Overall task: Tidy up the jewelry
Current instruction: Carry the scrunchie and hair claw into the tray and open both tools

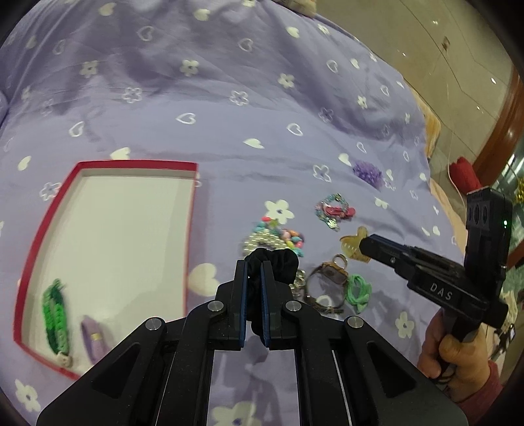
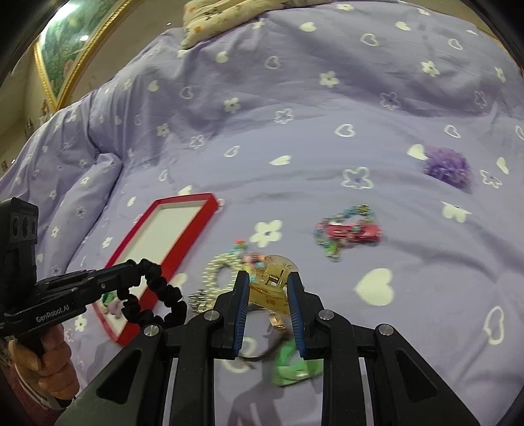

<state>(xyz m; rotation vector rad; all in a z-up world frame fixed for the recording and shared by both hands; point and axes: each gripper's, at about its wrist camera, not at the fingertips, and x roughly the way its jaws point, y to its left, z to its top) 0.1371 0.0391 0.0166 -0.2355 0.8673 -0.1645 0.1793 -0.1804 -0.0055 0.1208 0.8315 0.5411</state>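
My left gripper [image 1: 253, 267] is shut on a black scrunchie [image 1: 273, 263], held above the bedspread to the right of the red box [image 1: 29, 262]; the scrunchie also hangs from it in the right wrist view [image 2: 154, 295]. My right gripper [image 2: 267, 278] is shut on a yellow hair claw [image 2: 273, 281], lifted over the jewelry pile; it shows in the left wrist view [image 1: 355, 245]. The box holds a green bracelet [image 1: 55, 311] and a purple clip [image 1: 93, 337]. A pearl bracelet [image 1: 262, 242], a bead bracelet [image 1: 293, 239], a watch [image 1: 327, 278] and a green hair tie [image 1: 358, 291] lie on the spread.
A pink clip with a bead string [image 2: 347, 231] and a purple pompom [image 2: 447, 167] lie farther right. The purple flowered bedspread [image 2: 294, 114] covers the bed. A pillow [image 2: 229, 16] is at the far end. A framed picture [image 2: 65, 49] hangs at far left.
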